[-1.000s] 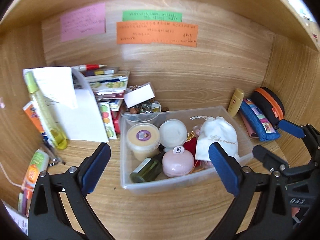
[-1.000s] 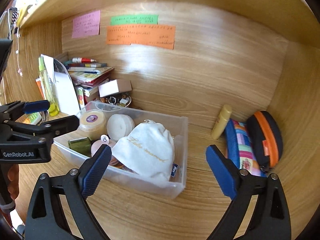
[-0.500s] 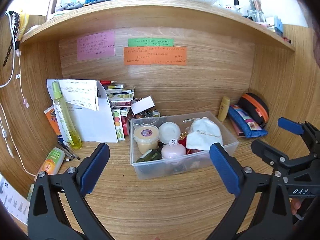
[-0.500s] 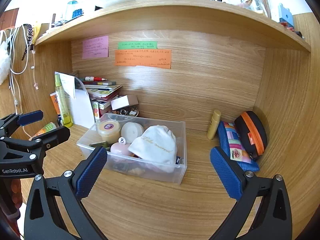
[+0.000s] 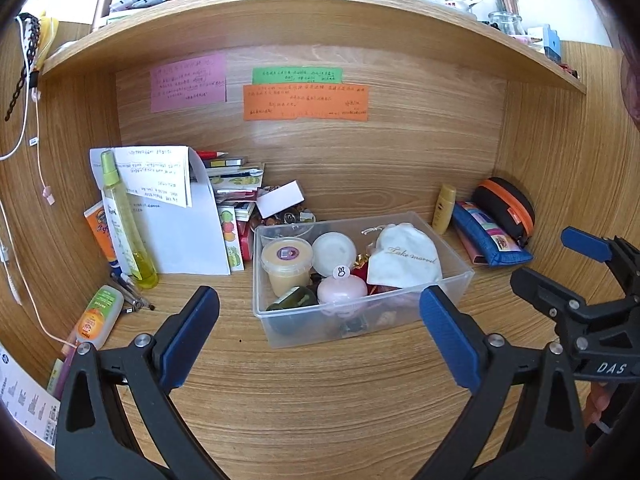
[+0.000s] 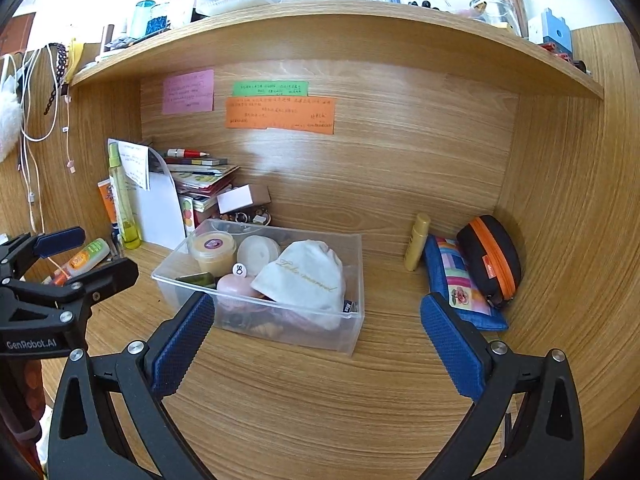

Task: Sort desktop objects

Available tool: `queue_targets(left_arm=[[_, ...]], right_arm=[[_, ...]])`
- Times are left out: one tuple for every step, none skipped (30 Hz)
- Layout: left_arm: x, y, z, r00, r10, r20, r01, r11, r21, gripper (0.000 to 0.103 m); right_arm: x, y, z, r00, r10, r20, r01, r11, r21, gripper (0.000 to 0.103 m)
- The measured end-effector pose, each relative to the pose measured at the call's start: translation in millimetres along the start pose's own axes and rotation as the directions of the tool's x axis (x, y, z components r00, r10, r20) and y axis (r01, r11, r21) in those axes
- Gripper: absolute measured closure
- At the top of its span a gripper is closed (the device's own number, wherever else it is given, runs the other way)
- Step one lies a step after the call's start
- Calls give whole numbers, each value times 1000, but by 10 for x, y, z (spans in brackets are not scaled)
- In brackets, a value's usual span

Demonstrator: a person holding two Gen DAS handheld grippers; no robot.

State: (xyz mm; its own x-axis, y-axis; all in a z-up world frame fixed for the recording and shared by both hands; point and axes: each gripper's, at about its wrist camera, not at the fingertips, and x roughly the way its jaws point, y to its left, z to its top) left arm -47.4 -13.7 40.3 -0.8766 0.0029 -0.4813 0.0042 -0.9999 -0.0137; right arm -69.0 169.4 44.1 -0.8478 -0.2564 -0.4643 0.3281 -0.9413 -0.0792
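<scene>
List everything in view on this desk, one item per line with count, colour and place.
storage bin: 1, clear, desk centre, full
drawstring pouch: 1, white, in bin, right side
lidded cup: 1, yellowish, in bin, left
round compact: 1, pink, in bin, front
spray bottle: 1, yellow-green, upright at left
pencil case: 1, blue, right, against the wall
zip pouch: 1, black and orange, right corner
sticky notes: 3, pink, green, orange, back wall
left gripper: 1, open, empty
right gripper: 1, open, empty

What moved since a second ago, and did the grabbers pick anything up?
Both grippers, left and right, pulled back from the clear box, so the top shelf now shows. Both stayed open and empty. The box and its contents stayed put.
</scene>
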Motion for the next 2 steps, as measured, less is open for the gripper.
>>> queue_targets(left_arm=[[9, -5, 1, 1000, -2, 0, 2, 1000, 1, 2], [14, -9, 1, 1000, -4, -1, 4, 1000, 1, 2]], right_arm=[[7, -6, 3, 1000, 2, -1, -2, 1000, 3, 0], [16, -13, 5, 1000, 3, -2, -3, 1000, 6, 0]])
